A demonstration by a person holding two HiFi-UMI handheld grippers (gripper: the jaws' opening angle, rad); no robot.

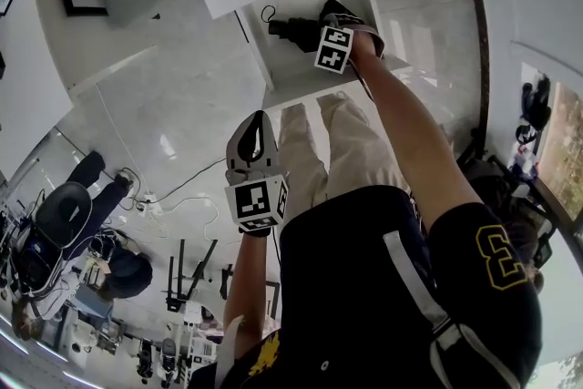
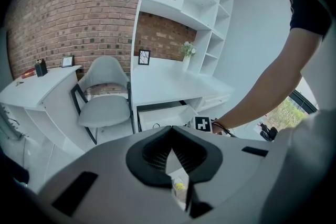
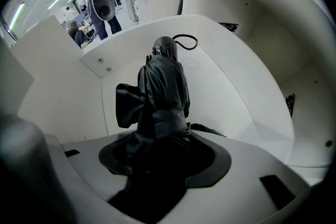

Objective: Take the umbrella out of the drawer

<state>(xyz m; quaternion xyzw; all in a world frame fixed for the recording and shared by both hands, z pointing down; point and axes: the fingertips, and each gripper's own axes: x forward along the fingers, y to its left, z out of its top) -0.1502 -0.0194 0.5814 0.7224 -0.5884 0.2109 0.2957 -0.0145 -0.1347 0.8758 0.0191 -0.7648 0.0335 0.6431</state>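
Grip matters: the right gripper (image 3: pixel 157 162) is clamped on the folded black fabric umbrella (image 3: pixel 164 86) inside the open white drawer (image 3: pixel 247 86); lift straight up, clear of the walls. The left gripper (image 2: pixel 170 157), jaws together, holds nothing.

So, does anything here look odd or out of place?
Nothing broken or spilled. Only the umbrella in the open drawer looks untidy: a fold of fabric sticks out at one side, near where the right gripper clamps it.
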